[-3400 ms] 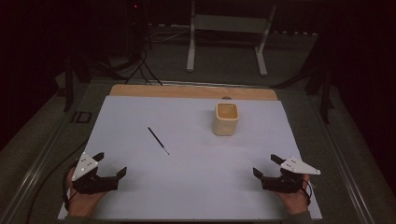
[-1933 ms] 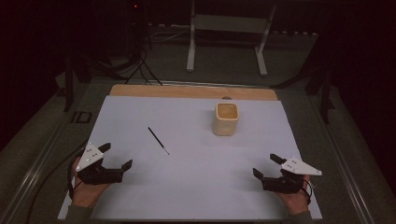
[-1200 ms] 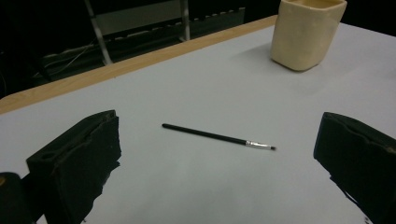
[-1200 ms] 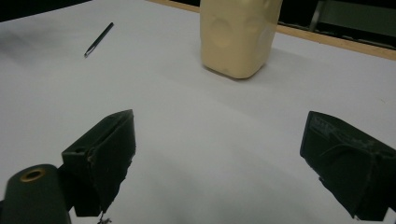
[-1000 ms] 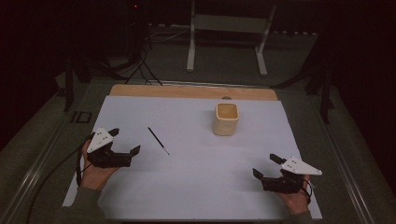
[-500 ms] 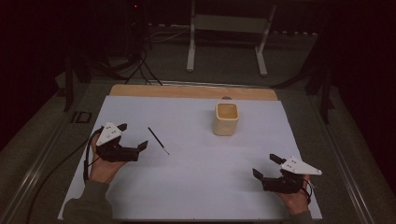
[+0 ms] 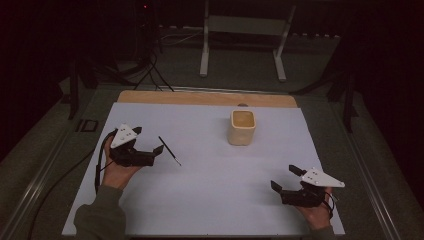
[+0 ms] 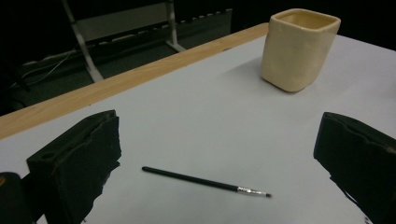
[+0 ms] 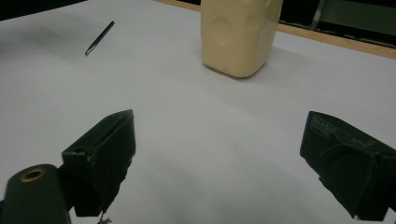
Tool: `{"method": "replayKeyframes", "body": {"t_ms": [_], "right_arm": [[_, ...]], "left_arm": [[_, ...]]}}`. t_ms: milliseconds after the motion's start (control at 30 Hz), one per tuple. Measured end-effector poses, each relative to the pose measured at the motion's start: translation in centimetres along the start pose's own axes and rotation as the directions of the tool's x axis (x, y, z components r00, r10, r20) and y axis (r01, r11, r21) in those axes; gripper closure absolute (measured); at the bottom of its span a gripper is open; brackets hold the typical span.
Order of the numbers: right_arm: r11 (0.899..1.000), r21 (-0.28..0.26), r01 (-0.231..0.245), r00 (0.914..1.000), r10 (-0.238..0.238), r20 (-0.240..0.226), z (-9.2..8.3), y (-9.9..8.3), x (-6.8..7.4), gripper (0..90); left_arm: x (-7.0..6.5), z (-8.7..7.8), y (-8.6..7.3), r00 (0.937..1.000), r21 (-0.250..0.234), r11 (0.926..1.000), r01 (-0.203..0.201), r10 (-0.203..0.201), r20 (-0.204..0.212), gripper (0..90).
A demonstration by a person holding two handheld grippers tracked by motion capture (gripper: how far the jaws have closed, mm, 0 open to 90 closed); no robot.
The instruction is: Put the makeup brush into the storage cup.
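The left gripper (image 7: 148,141) holds its jaws wide apart, and in the left gripper view a thin black paintbrush (image 8: 205,182) lies flat on the white surface (image 7: 210,200) between them, a little ahead of their tips, with nothing touching it; its metal ferrule and bristle tip point toward the jaw on that view's right. Beyond the brush, farther ahead and toward that same jaw, a cream square-sided cup (image 8: 299,46) stands upright near the surface's wooden far edge (image 7: 205,98). The right gripper (image 7: 286,178) also has its jaws spread wide with nothing between them but bare white surface; the cup stands well ahead of them, and the paintbrush lies far off beyond the left-hand jaw in the right gripper view.
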State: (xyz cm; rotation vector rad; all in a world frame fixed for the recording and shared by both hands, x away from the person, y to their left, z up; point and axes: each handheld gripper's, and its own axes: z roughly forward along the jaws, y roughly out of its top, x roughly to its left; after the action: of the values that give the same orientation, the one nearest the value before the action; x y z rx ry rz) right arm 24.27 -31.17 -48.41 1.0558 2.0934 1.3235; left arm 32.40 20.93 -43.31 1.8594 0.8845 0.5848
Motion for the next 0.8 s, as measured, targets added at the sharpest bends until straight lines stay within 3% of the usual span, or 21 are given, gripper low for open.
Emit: {"method": "replayKeyframes", "body": {"t_ms": [500,800], "right_arm": [[1.000,0.002,0.004,1.0000,-0.004,-0.004,0.1,0.0,0.0,10.4],[1.000,0.003,0.004,1.0000,-0.004,-0.004,0.0,0.0,0.0,10.4]], "left_arm": [[1.0,1.6,1.7,0.9999,0.000,1.0000,-0.006,0.006,-0.010,1.6],[1.2,3.5,1.7,0.9999,0.041,0.9990,-0.013,0.014,-0.009,1.6]]}}
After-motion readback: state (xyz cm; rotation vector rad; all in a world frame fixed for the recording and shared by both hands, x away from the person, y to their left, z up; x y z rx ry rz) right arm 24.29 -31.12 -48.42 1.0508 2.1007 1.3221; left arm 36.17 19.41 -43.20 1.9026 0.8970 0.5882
